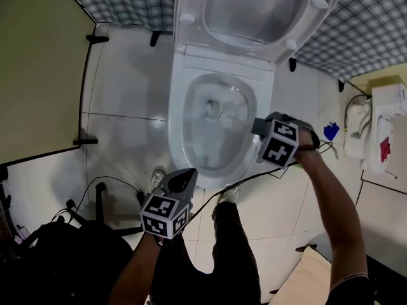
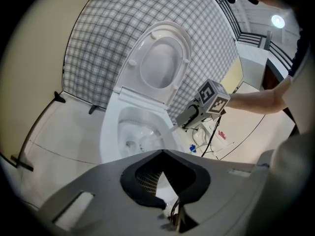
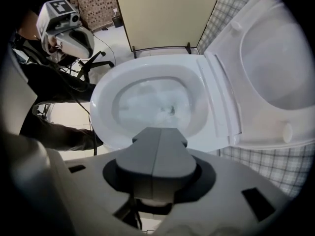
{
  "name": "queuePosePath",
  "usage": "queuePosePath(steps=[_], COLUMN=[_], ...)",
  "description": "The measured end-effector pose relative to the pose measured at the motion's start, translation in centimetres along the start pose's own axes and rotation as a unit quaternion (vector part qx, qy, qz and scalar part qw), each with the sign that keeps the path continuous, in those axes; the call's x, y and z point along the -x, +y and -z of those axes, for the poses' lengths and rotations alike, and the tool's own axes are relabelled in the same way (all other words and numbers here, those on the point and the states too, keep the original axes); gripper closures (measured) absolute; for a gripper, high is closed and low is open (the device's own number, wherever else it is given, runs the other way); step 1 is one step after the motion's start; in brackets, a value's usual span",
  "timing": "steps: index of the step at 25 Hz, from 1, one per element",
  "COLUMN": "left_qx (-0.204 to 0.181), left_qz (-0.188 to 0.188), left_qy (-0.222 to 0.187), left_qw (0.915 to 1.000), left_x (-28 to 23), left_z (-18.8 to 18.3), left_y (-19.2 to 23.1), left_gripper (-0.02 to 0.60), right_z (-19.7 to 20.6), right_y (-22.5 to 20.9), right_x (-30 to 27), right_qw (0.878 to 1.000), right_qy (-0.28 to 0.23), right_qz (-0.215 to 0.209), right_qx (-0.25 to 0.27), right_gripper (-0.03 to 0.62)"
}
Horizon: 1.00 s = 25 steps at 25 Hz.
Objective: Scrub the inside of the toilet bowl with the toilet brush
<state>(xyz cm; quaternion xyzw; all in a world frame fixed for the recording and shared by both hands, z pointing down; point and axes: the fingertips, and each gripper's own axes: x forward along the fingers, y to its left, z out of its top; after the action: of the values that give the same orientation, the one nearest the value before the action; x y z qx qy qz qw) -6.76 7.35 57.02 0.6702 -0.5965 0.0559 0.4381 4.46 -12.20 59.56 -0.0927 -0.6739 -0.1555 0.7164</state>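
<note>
The white toilet stands with its seat and lid (image 1: 254,11) raised, and the bowl's rim (image 1: 177,127) is open below me. My right gripper (image 1: 257,127) hovers over the bowl's right rim, shut on the white handle of the toilet brush. The brush head (image 1: 225,116) reaches into the bowl near the drain. The left gripper view shows that handle (image 2: 167,131) slanting from the right gripper (image 2: 183,121) down into the bowl. In the right gripper view its jaws (image 3: 156,136) hide the brush. My left gripper (image 1: 184,178) waits in front of the bowl, jaws together, holding nothing.
A white bin and holder (image 1: 381,126) stand by the right wall, with a small blue item (image 1: 331,131) on the tiles. Black cables (image 1: 114,183) and dark gear (image 1: 57,246) lie at lower left. A beige partition (image 1: 38,62) closes off the left. My shoe (image 1: 230,194) is near the bowl's front.
</note>
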Motion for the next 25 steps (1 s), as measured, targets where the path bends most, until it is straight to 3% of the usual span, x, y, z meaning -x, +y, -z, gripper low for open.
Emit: queuePosePath(steps=[6, 10, 17, 19, 22, 25], left_qx=[0.001, 0.0, -0.004, -0.004, -0.004, -0.004], left_qz=[-0.002, 0.0, -0.001, -0.001, -0.002, -0.002], left_qy=[0.002, 0.005, 0.009, 0.008, 0.008, 0.01], left_qw=[1.0, 1.0, 1.0, 1.0, 1.0, 0.9999], left_x=[0.0, 0.2, 0.6, 0.6, 0.6, 0.3], left_z=[0.2, 0.6, 1.0, 1.0, 1.0, 1.3], left_y=[0.2, 0.2, 0.6, 0.5, 0.3, 0.3], left_gripper=[0.571, 0.571, 0.571, 0.572, 0.571, 0.571], right_z=[-2.2, -2.1, 1.2, 1.0, -0.5, -2.8], right_y=[-2.3, -2.1, -4.0, -4.2, -4.9, -5.0], right_x=[-2.4, -0.7, 1.4, 0.4, 0.0, -0.1], right_qw=[0.998, 0.994, 0.973, 0.958, 0.914, 0.875], right_qy=[-0.014, -0.038, -0.081, -0.114, -0.187, -0.254], right_qz=[0.047, 0.08, 0.125, 0.115, 0.103, 0.083], right_qx=[-0.038, -0.059, -0.174, -0.238, -0.346, -0.404], right_gripper=[0.421, 0.422, 0.422, 0.422, 0.422, 0.422])
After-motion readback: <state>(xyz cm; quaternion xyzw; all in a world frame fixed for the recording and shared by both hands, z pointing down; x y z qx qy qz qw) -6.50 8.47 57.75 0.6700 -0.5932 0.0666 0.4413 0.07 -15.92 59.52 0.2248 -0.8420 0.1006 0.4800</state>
